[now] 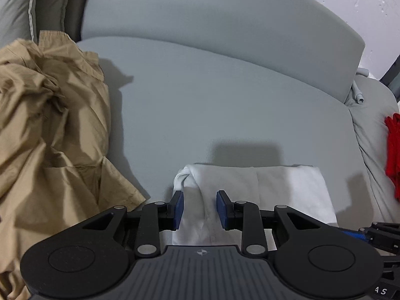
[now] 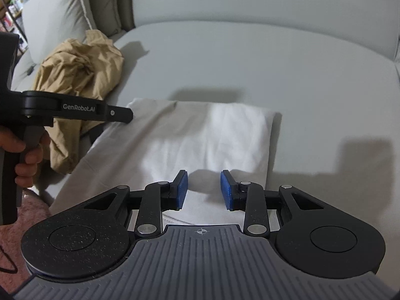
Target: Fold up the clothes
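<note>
Now, at the far left of the sofa seat (image 1: 225, 105) a tan garment (image 1: 50, 125) lies in a crumpled heap, not folded at all. Just beside it, toward the middle, the white garment (image 2: 205, 135) lies flat on the cushion as a folded rectangle, with one bunched corner near the tan heap. The left tool (image 1: 199, 210) hangs over this left part of the white cloth with its two blue pads spread apart, holding nothing. More to the right, the right tool (image 2: 203, 190) stands low over the near edge of the same cloth, also spread and empty. At the far right, on the arm of the sofa, something red (image 1: 393, 155) lies well apart from the work. I think the fold of the white piece is almost finished. The danger I see is at the bunched corner: if the left tool closes there it may take only the upper layer, and then lifting would open the fold again. Also the tan heap is so near that a pad could catch it and drag it over the white cloth.
</note>
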### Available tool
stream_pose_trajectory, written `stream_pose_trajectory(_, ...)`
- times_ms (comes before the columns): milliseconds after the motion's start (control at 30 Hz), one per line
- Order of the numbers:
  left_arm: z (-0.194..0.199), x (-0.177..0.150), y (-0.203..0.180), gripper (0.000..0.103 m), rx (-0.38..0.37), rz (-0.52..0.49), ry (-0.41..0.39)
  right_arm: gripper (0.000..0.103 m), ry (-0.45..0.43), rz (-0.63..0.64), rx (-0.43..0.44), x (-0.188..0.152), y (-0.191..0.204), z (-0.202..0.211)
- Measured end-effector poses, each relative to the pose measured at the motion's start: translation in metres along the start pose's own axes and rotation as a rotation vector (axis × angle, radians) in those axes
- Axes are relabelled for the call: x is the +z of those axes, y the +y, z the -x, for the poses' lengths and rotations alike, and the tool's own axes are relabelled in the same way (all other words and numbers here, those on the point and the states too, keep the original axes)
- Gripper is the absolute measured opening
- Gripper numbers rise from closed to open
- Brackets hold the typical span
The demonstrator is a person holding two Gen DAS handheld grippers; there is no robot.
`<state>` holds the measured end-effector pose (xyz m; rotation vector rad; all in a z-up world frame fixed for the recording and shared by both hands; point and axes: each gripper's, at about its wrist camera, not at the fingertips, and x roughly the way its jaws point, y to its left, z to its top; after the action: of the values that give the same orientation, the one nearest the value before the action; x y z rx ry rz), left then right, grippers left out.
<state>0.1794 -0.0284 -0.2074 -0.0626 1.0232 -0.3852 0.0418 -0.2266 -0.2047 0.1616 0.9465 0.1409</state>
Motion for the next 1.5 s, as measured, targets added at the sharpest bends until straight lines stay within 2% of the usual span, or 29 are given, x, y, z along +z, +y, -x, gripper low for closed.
stream_pose_trajectory(167,-0.015,0.006,0.000,0.026,-0.008,0.015,0.011,0.035,0.012,0.009,-0.010,-0.002,0.001,-0.008)
stream_pose_trajectory(233,-0.018,0.009,-0.002,0.007,-0.012,0.006,0.003,0.035,0.020,0.016,-0.016,-0.002,0.002,-0.010)
stream_pose_trajectory(267,-0.019,0.011,-0.001,0.002,-0.006,-0.001,-0.004,0.035,0.024,0.019,-0.019,-0.002,0.002,-0.011)
stream_pose_trajectory(333,-0.019,0.013,0.001,0.002,0.011,-0.012,-0.024,0.035,0.036,0.034,-0.032,-0.001,0.005,-0.014)
stream_pose_trajectory(433,-0.025,0.015,0.010,0.005,0.030,-0.016,-0.021,0.035,0.053,0.045,-0.048,0.000,0.007,-0.017)
stream_pose_trajectory(567,-0.020,0.011,0.020,0.021,0.066,0.009,-0.032,0.035,0.064,0.055,-0.062,0.000,0.008,-0.018)
stream_pose_trajectory(600,-0.012,0.010,0.022,0.017,0.070,0.021,-0.045,0.035,0.069,0.054,-0.066,0.001,0.008,-0.016)
stream_pose_trajectory(700,0.009,0.007,0.024,0.020,0.038,0.023,-0.084,0.039,0.068,0.019,-0.063,0.005,0.003,-0.005)
stream_pose_trajectory(733,0.013,0.006,0.023,0.022,0.024,0.018,-0.094,0.040,0.034,-0.009,-0.052,0.008,-0.003,0.002)
stream_pose_trajectory(767,0.012,0.006,0.021,0.029,0.025,0.018,-0.094,0.043,0.001,-0.031,-0.066,0.012,-0.009,0.007)
stream_pose_trajectory(833,0.012,0.007,0.017,0.038,0.028,0.019,-0.093,0.046,-0.060,-0.073,-0.121,0.021,-0.022,0.013)
stream_pose_trajectory(900,0.001,0.010,0.010,0.046,0.077,0.020,-0.072,0.046,-0.071,-0.130,-0.156,0.030,-0.036,0.008)
stream_pose_trajectory(1000,-0.013,0.015,0.006,0.047,0.095,0.035,-0.034,0.048,-0.048,-0.318,-0.111,0.043,-0.067,-0.012)
stream_pose_trajectory(1133,-0.025,0.018,0.005,0.044,0.080,0.048,-0.017,0.050,-0.053,-0.424,-0.061,0.051,-0.085,-0.036)
stream_pose_trajectory(1167,-0.027,0.018,0.004,0.034,0.076,0.044,-0.016,0.050,-0.041,-0.423,-0.060,0.052,-0.085,-0.041)
stream_pose_trajectory(1200,-0.028,0.017,0.003,0.014,0.060,0.035,-0.016,0.045,-0.030,-0.422,-0.060,0.052,-0.086,-0.045)
stream_pose_trajectory(1233,-0.029,0.016,0.002,0.013,0.043,0.027,-0.017,0.016,0.001,-0.406,-0.048,0.052,-0.085,-0.054)
stream_pose_trajectory(1267,-0.028,0.014,-0.001,0.009,0.050,0.017,-0.028,0.005,-0.002,-0.388,-0.051,0.051,-0.082,-0.053)
stream_pose_trajectory(1367,-0.021,0.009,-0.009,0.008,0.094,-0.051,-0.079,0.002,-0.019,-0.343,-0.064,0.050,-0.075,-0.049)
stream_pose_trajectory(1433,-0.027,0.005,-0.011,0.009,0.118,-0.054,-0.061,0.002,-0.036,-0.350,-0.103,0.048,-0.076,-0.045)
stream_pose_trajectory(1500,-0.027,0.008,-0.015,0.021,0.149,-0.041,-0.061,0.003,-0.017,-0.377,-0.118,0.047,-0.080,-0.049)
